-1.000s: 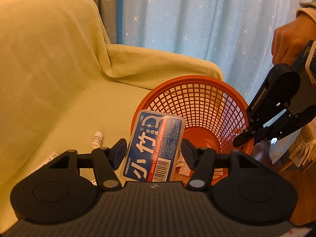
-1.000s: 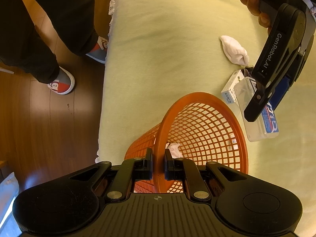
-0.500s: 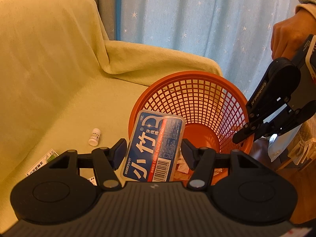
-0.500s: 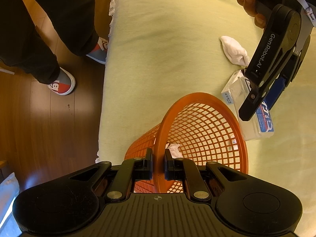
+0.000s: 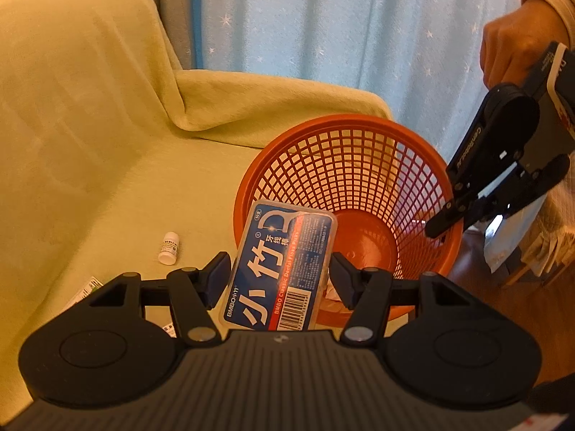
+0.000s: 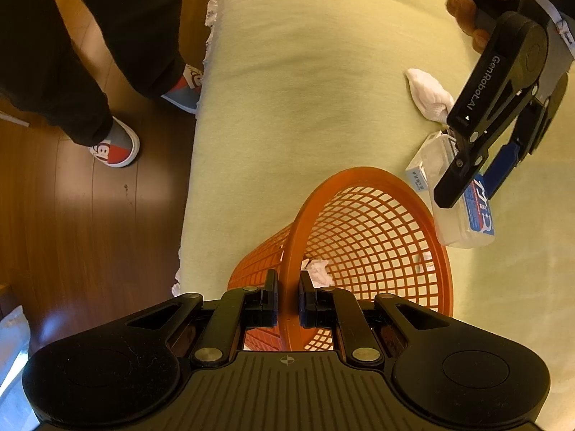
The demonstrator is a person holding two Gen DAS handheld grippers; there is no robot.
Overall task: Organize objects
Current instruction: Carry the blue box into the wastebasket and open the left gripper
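Sofa [image 5: 90, 151] under yellow-green cover carries orange mesh basket [image 5: 359, 165], tilted on its side near the seat edge. Right gripper [image 6: 287, 296]: fingers clamped on basket rim; crumpled tissue [image 6: 318, 271] inside. Left gripper [image 5: 280, 273]: fingers pressed against the sides of the dental floss pick box [image 5: 282, 269], held just beside the basket mouth; small white bottle [image 5: 169, 248] on seat.

Floss box [image 5: 278, 269] beside tilted orange basket [image 5: 354, 165]
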